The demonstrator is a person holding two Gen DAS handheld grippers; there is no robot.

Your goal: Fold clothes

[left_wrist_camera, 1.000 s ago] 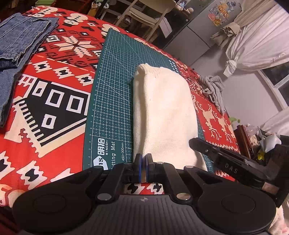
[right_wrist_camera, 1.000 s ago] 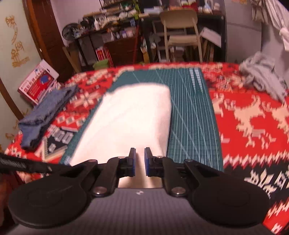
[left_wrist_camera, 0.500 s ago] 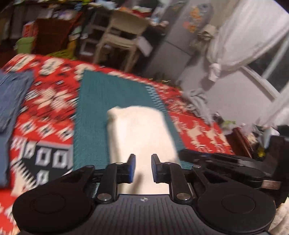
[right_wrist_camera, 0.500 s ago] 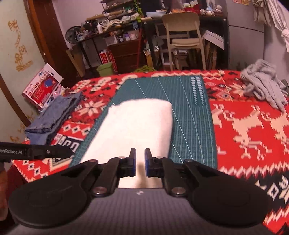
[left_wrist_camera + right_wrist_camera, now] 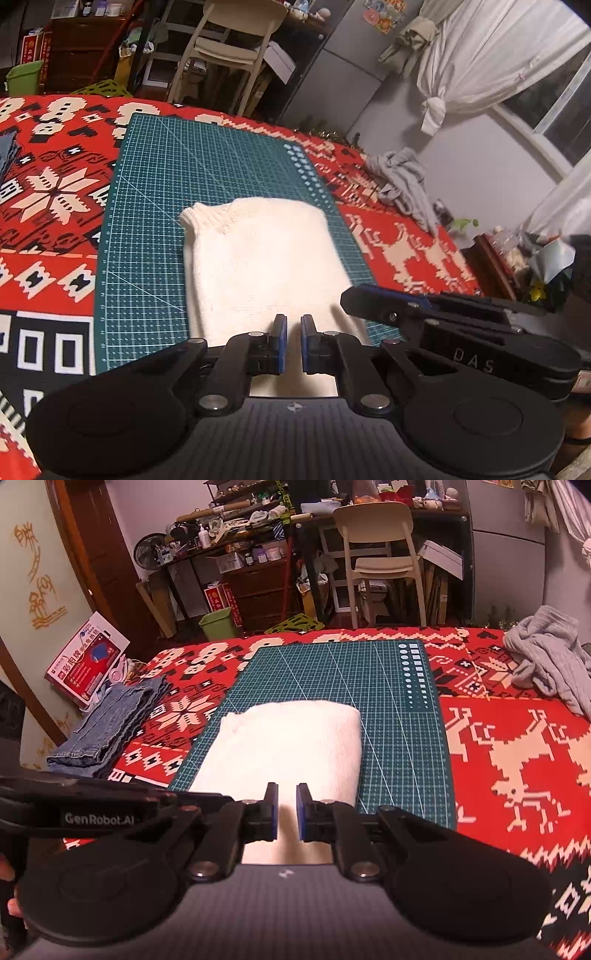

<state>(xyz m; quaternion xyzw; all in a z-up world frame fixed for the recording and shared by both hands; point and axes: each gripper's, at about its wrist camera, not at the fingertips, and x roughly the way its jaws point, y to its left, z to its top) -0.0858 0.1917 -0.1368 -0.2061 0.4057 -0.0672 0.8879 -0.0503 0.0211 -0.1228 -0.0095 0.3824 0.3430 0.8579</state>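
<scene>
left view: curtain (image 5: 491,62) upper right | right view: folded jeans (image 5: 107,731) left | cream garment (image 5: 291,746) centre | left hand-held gripper (image 5: 293,328) closing, empty | right hand-held gripper (image 5: 286,805) narrow gap, empty

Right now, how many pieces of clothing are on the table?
3: a folded cream sweater on the green mat, folded jeans at the left edge, a crumpled grey garment far right. None seems hidden.

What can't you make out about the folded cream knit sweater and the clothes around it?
- Cream knit sweater: near edge hidden behind the left gripper in the left wrist view, and behind the right gripper in the right wrist view.
- Folded blue denim: cut off by the left wrist view's left edge.
- Crumpled grey garment: cut off by the right wrist view's right edge.
</scene>
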